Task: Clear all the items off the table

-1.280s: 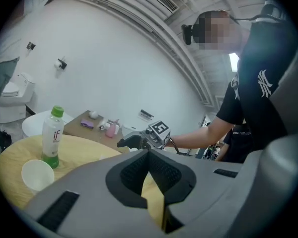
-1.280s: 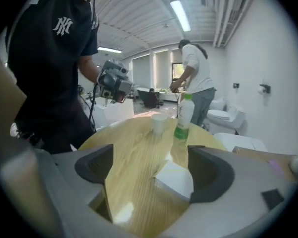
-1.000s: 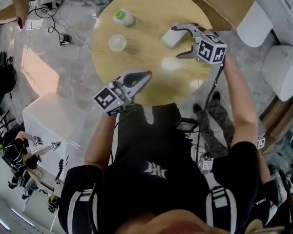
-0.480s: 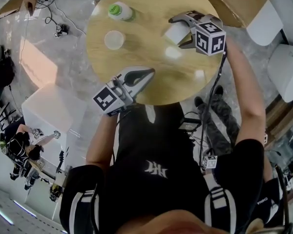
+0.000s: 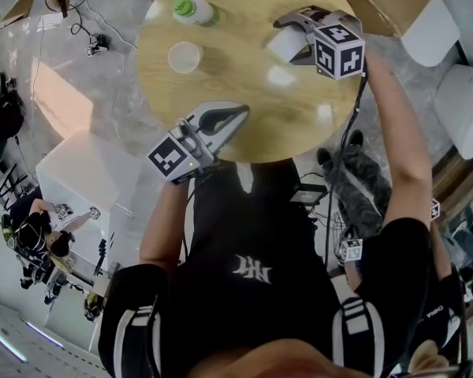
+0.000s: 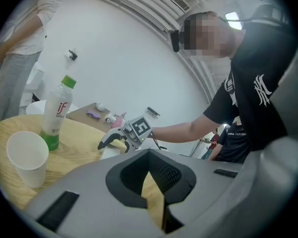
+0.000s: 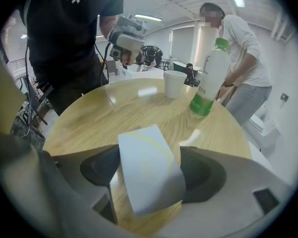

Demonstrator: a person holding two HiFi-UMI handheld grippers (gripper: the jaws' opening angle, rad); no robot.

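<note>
**Right claw** (image 5: pixel 293 36): jaws apart, one on each side of a white box (image 7: pixel 149 170) that stands on the round wooden table (image 5: pixel 236 85). The jaws have just been closing, and neither pad visibly presses on the box. The box's face shows a thin yellow curved line and no legible writing.

Ahead of this claw, to its right, stands a clear bottle (image 7: pixel 208 78) with a green cap, green drink in its base and a white label bearing a red "if". Just left of the bottle and slightly farther off is an upright white paper cup (image 7: pixel 175 84).

**Left claw** (image 5: pixel 243 113), across the table: jaws together with nothing between them, above the table's edge.

The wearer's black shirt (image 5: pixel 250 272) bears a white emblem of interlocked letters.
</note>
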